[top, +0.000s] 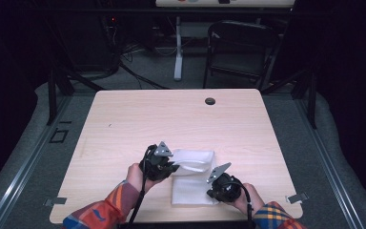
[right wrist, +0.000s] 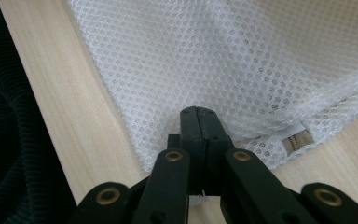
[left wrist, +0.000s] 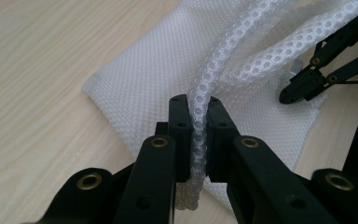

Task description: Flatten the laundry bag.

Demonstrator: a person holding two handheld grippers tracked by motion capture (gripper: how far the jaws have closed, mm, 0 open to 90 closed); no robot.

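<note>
A white mesh bag [top: 190, 187] lies on the wooden table [top: 171, 119] near its front edge. My left gripper [top: 175, 167] is at the bag's left side, shut on a bunched fold of the mesh [left wrist: 223, 42] that rises off the table. In the left gripper view the fold runs up between the left gripper's [left wrist: 198, 100] jaws, and the right gripper [left wrist: 307, 84] shows beyond. My right gripper [top: 213, 192] is at the bag's near right corner. In the right gripper view the right gripper [right wrist: 199, 112] is shut on the bag's edge [right wrist: 177, 65], close to a zipper end [right wrist: 298, 142].
A black grommet [top: 210, 101] sits in the table's far side. A folding chair [top: 240, 47] and a desk leg [top: 177, 47] stand beyond the table. Metal clips [top: 297, 197] mark the front corners. Dark fabric [right wrist: 14, 140] lies past the table's near edge.
</note>
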